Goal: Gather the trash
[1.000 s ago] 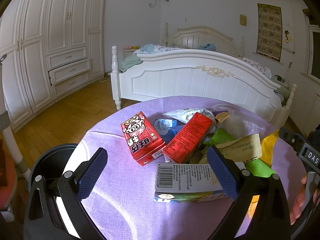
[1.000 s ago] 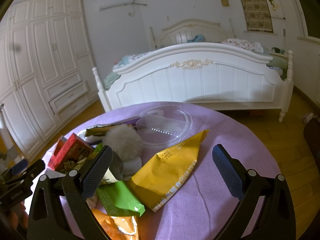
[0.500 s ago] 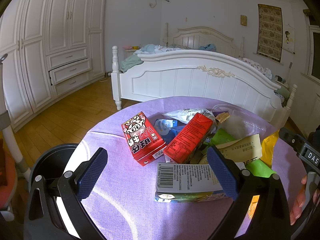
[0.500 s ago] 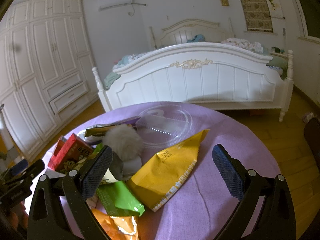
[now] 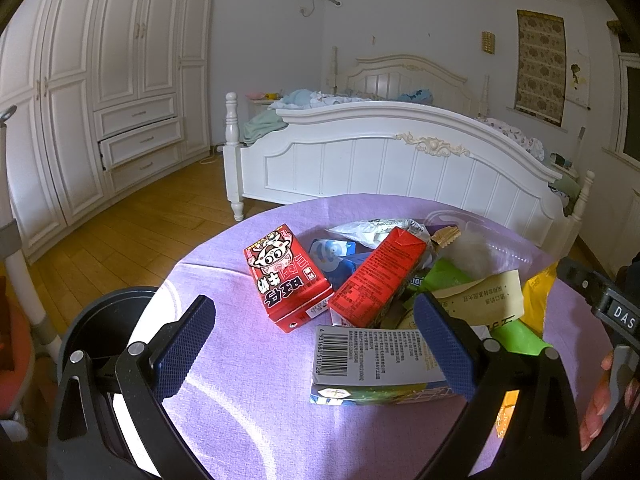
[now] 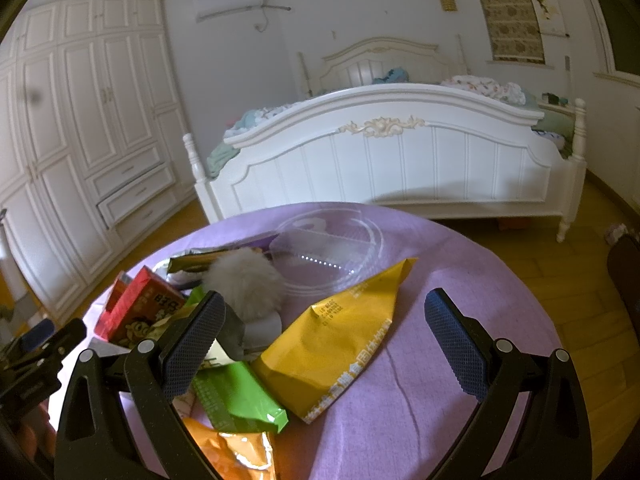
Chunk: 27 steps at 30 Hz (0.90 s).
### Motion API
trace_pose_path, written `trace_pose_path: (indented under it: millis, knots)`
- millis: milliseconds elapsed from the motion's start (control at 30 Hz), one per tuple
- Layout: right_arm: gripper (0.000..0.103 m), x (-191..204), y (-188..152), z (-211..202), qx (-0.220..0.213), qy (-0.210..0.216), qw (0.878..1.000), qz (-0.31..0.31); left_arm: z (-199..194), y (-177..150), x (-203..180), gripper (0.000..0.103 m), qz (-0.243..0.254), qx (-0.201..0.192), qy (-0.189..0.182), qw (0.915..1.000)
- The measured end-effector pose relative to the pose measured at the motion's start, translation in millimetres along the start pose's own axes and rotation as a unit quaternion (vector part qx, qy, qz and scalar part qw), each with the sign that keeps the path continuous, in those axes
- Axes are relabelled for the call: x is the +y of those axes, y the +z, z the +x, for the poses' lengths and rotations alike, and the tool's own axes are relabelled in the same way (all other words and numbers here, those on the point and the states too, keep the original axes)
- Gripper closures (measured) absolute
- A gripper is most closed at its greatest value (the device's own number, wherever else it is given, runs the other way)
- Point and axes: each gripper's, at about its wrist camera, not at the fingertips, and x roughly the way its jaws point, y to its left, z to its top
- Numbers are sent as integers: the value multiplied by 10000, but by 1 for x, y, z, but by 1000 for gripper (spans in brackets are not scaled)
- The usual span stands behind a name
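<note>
Trash lies piled on a round table with a purple cloth [image 5: 240, 412]. In the left wrist view I see a red milk carton with a cartoon face [image 5: 286, 278], a second red carton [image 5: 376, 278] and a barcoded box [image 5: 372, 364]. My left gripper [image 5: 314, 344] is open and empty above the cloth in front of them. In the right wrist view a yellow pouch [image 6: 340, 340], a green wrapper [image 6: 236, 396], an orange wrapper [image 6: 236, 454] and a grey fluffy ball [image 6: 248, 288] lie close. My right gripper [image 6: 320, 342] is open and empty over the yellow pouch.
A black bin [image 5: 104, 320] stands on the floor by the table's left edge. A clear plastic lid [image 6: 332, 244] lies at the far side of the table. A white bed [image 5: 400, 160] stands behind, a white wardrobe [image 5: 100, 100] to the left.
</note>
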Motion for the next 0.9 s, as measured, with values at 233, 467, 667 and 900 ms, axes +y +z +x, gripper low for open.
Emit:
trace_pose_path:
  millis: [233,467,667,900]
  knots:
    - [4,14,18,6,336,554,9963,-567,-3,12,35,5,-318,161,-633,9974]
    - [4,84,90,43,1470,1467,9679,-1419,51,44,75,5,-669,947,-1030,9879]
    - [4,154,97,121,2575,1573,9353,-1850,98,47,88,22,-1077,1697,-1258,9715]
    - [6,181,62,188,3709,1084,8960,-2189,107,45,86,24,-1155,1845,-1480,9647]
